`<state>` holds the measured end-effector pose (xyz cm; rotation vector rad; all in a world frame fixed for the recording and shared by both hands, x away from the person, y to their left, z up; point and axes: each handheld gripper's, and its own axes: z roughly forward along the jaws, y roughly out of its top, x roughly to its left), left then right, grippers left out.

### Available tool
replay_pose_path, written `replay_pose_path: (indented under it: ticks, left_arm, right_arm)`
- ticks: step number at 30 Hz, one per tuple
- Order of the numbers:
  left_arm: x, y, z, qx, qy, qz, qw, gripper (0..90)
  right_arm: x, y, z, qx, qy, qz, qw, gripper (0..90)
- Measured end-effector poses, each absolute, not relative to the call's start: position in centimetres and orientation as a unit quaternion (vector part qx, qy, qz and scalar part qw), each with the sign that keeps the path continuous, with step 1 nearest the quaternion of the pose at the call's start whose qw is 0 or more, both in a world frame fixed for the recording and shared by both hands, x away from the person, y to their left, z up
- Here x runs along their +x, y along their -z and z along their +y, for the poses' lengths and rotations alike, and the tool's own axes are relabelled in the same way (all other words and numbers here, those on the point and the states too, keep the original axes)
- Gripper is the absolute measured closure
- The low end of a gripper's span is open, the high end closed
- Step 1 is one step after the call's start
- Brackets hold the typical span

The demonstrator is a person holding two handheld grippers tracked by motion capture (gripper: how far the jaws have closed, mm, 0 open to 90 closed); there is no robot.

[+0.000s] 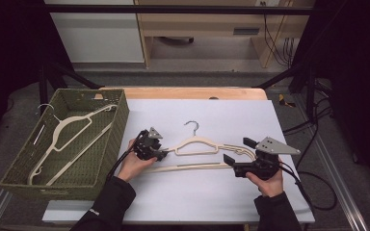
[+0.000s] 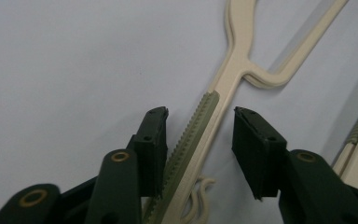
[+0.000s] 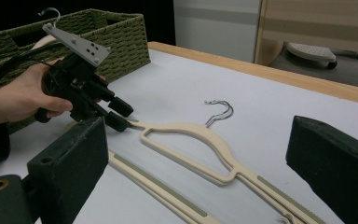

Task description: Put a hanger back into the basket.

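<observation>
we've got the left gripper (image 2: 200, 135) narrowed round the cream hanger's (image 1: 197, 144) ribbed arm, one pad touching; right gripper (image 1: 243, 151) wide open, woven basket (image 1: 120, 120) beside

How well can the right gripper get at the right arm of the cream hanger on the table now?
Probably yes. The right gripper stands open just beside that end of the hanger, and nothing lies between them. The left gripper works at the opposite end, out of its way.
</observation>
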<state>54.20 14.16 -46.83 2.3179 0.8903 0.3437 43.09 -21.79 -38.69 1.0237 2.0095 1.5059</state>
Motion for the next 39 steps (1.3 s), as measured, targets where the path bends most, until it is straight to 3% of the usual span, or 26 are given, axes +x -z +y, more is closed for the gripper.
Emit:
replay_pose_path:
  ticks: [13, 15, 16, 17, 19, 23, 27, 39]
  left_arm:
    - [54.1, 46.2, 14.3, 0.887, -0.146, 0.312, 0.307, 73.2]
    - [54.0, 45.8, 14.5, 0.884, -0.145, 0.313, 0.315, 79.8]
    - [53.9, 45.5, 14.6, 0.883, -0.143, 0.315, 0.317, 88.9]
    - [53.9, 45.5, 14.6, 0.883, -0.143, 0.314, 0.319, 89.6]
    - [53.8, 45.5, 14.6, 0.884, -0.152, 0.315, 0.311, 89.0]
    - [54.0, 45.9, 14.4, 0.884, -0.146, 0.314, 0.315, 71.9]
    - [54.2, 46.5, 14.3, 0.887, -0.133, 0.319, 0.306, 62.6]
    - [53.8, 46.1, 14.1, 0.893, -0.152, 0.298, 0.300, 74.3]
  right_arm:
    - [43.2, 38.8, -21.7, 0.369, -0.542, 0.725, 0.213, 6.5]
    - [43.2, 38.8, -21.7, 0.368, -0.542, 0.725, 0.213, 6.5]
    - [43.2, 38.8, -21.7, 0.368, -0.542, 0.725, 0.213, 6.5]
    - [43.2, 38.8, -21.7, 0.368, -0.542, 0.725, 0.213, 6.5]
    - [43.1, 38.8, -21.7, 0.368, -0.542, 0.725, 0.213, 6.5]
    - [43.1, 38.8, -21.7, 0.369, -0.542, 0.724, 0.213, 6.5]
    - [43.1, 38.8, -21.7, 0.368, -0.542, 0.725, 0.213, 6.5]
    - [43.1, 38.7, -21.7, 0.367, -0.543, 0.725, 0.212, 6.7]
